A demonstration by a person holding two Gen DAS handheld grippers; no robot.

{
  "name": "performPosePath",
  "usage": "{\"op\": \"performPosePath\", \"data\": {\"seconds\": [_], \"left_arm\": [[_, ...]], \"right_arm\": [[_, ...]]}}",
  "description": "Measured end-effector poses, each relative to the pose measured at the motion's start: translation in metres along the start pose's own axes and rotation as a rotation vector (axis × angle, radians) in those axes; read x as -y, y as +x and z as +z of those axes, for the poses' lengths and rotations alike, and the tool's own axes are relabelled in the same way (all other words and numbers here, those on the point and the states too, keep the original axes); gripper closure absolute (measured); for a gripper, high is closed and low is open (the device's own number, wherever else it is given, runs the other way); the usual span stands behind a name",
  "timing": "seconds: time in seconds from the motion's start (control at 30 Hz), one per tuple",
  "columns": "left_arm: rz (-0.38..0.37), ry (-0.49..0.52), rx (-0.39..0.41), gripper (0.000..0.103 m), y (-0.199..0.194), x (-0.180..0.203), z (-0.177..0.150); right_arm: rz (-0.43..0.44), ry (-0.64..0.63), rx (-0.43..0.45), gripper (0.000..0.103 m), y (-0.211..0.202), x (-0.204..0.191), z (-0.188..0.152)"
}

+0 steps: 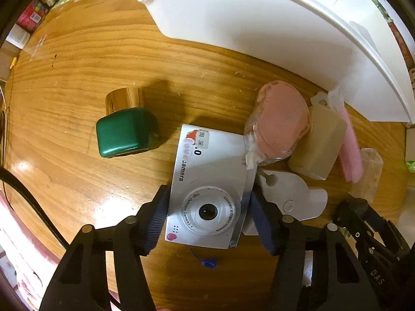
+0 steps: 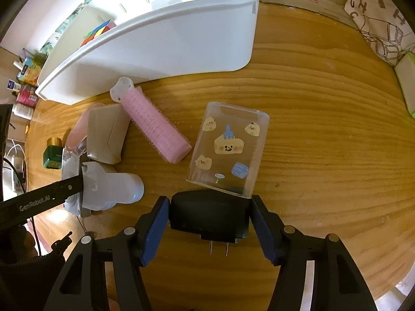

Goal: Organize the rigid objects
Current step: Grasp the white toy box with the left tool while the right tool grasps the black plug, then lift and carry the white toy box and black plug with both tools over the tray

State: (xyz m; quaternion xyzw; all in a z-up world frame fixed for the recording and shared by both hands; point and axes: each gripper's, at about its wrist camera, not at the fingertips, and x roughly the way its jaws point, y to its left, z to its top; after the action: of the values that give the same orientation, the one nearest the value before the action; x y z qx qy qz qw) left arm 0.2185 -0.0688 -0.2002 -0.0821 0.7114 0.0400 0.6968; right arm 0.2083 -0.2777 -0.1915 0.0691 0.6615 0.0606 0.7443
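My left gripper (image 1: 207, 215) is shut on a silver children's digital camera (image 1: 210, 181), pads against its two sides, low over the wooden table (image 1: 77, 77). My right gripper (image 2: 210, 223) is shut on a black plug adapter (image 2: 207, 215) with two prongs pointing toward me. A white plastic bin (image 1: 246, 26) stands at the back; it also shows in the right wrist view (image 2: 168, 39), with a colourful cube (image 2: 99, 32) inside.
Loose on the table: a green bottle with gold cap (image 1: 124, 129), a pink compact (image 1: 280, 124), a beige box (image 2: 106, 134), a pink hair roller (image 2: 155, 127), a clear decorated box (image 2: 228, 150), a white plastic piece (image 2: 111, 186).
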Motion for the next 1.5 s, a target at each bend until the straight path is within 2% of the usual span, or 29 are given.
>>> {"op": "performPosePath", "data": {"seconds": [0.2, 0.53, 0.97, 1.2, 1.5], "left_arm": [[0.012, -0.011, 0.020, 0.039, 0.002, 0.013, -0.006], [0.027, -0.035, 0.058, 0.040, -0.001, 0.004, -0.033], [0.041, -0.056, 0.118, 0.040, -0.019, -0.033, -0.076], [0.033, -0.053, 0.182, 0.040, -0.053, -0.055, -0.084], [0.055, -0.004, 0.306, 0.040, -0.108, -0.077, -0.059]], "right_arm": [[0.004, -0.028, -0.020, 0.040, 0.000, 0.002, -0.012], [0.007, -0.091, -0.062, 0.040, 0.001, -0.007, -0.031], [0.010, -0.228, -0.079, 0.040, 0.010, -0.061, -0.049], [0.014, -0.297, -0.036, 0.040, -0.005, -0.098, -0.051], [0.037, -0.327, 0.061, 0.040, -0.030, -0.123, -0.038]]}}
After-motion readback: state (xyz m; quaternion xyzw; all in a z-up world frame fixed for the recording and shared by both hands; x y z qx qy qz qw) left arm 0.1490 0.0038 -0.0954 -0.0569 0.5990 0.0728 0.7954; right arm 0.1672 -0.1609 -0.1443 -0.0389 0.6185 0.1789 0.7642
